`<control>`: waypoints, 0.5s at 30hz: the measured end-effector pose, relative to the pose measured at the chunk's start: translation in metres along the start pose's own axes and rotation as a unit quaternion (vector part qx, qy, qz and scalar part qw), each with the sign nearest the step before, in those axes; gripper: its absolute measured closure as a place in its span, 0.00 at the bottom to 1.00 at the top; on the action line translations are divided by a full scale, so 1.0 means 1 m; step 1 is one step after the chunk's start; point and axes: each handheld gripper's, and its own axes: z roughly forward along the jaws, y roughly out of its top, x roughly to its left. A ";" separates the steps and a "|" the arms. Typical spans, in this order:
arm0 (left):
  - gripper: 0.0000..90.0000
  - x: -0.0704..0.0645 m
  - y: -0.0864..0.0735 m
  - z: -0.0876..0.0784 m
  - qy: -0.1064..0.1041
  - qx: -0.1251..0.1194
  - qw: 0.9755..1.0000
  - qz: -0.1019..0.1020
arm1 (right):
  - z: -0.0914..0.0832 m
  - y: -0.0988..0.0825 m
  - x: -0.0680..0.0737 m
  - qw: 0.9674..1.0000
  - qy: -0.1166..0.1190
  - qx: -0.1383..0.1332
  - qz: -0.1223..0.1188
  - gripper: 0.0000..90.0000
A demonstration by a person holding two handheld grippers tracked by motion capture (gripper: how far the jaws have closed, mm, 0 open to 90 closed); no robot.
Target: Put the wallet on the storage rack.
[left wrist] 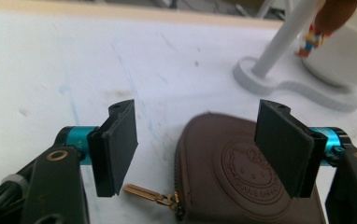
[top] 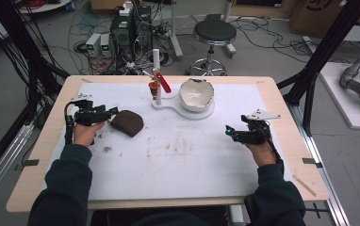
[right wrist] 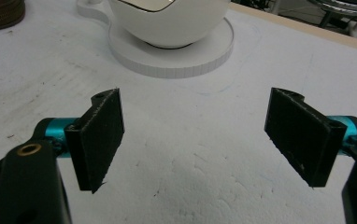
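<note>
A brown zip pouch (top: pixel 127 122) lies flat on the white mat, left of centre. My left gripper (top: pixel 112 111) sits at its left edge, pointing right. In the left gripper view the pouch (left wrist: pixel 232 172) shows an embossed cat face and a gold zip pull (left wrist: pixel 144 192). The left gripper (left wrist: pixel 200 149) is open: its jaws straddle the pouch's near corner without pressing on it. My right gripper (top: pixel 228 132) rests at the right of the mat. In its own view the right gripper (right wrist: pixel 200 135) is open with bare mat between the jaws.
A white bowl (top: pixel 196 94) sits on a round white base (top: pixel 206 113) at the back centre. Joined to the base is a thin white post (top: pixel 155 61) carrying a small red and orange piece (top: pixel 161 84). A stool and cables lie beyond the table.
</note>
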 end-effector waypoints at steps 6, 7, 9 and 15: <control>0.39 -0.002 -0.011 0.019 -0.022 0.064 0.998 -0.007 | 0.003 0.000 0.004 1.000 0.028 0.004 -0.006 0.22; 0.43 -0.002 -0.012 0.020 -0.029 0.068 0.997 -0.016 | 0.003 0.000 0.005 0.999 0.032 0.002 -0.008 0.22; 0.44 -0.003 -0.012 0.021 -0.039 0.073 0.996 -0.026 | 0.003 0.000 0.006 0.999 0.035 0.002 -0.010 0.22; 0.46 -0.023 -0.015 0.024 -0.051 0.090 0.994 -0.019 | 0.007 0.001 0.010 0.999 0.049 0.005 -0.008 0.22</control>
